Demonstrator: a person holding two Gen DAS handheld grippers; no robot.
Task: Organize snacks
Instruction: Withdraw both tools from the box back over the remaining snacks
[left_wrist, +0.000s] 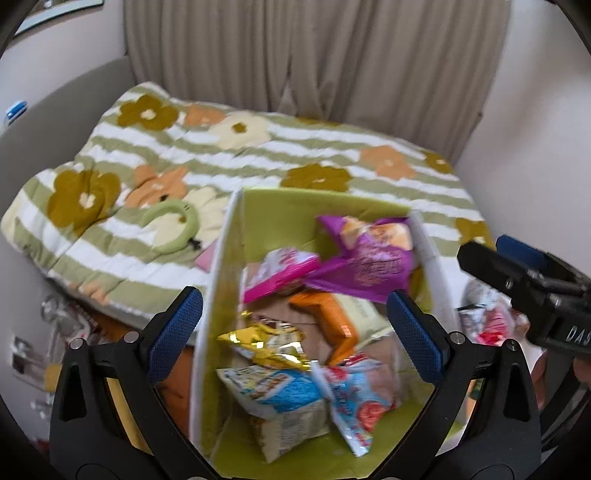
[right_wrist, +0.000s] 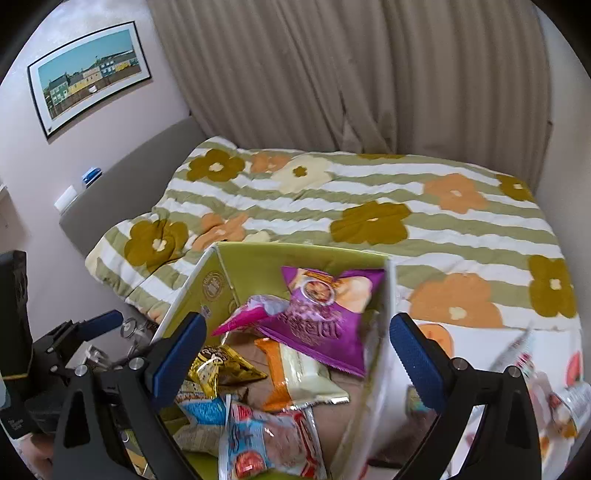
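A box with a green inside (left_wrist: 258, 206) (right_wrist: 243, 266) stands at the bed's near edge and holds several snack packets: a purple bag (left_wrist: 365, 258) (right_wrist: 325, 310), a pink one (left_wrist: 280, 273) (right_wrist: 247, 314), an orange-and-cream one (left_wrist: 340, 321) (right_wrist: 295, 373), a gold one (left_wrist: 266, 343) (right_wrist: 218, 369) and blue-and-red ones (left_wrist: 295, 391) (right_wrist: 266, 443). My left gripper (left_wrist: 295, 328) is open and empty above the box. My right gripper (right_wrist: 299, 354) is open and empty over the box's right wall; it also shows in the left wrist view (left_wrist: 517, 273).
A striped quilt with flowers (left_wrist: 258, 147) (right_wrist: 369, 206) covers the bed. A green ring-shaped item (left_wrist: 173, 221) lies on it left of the box. More packets lie right of the box (left_wrist: 487, 314) (right_wrist: 546, 387). Clutter sits on the floor at left (left_wrist: 59, 325). Curtains hang behind.
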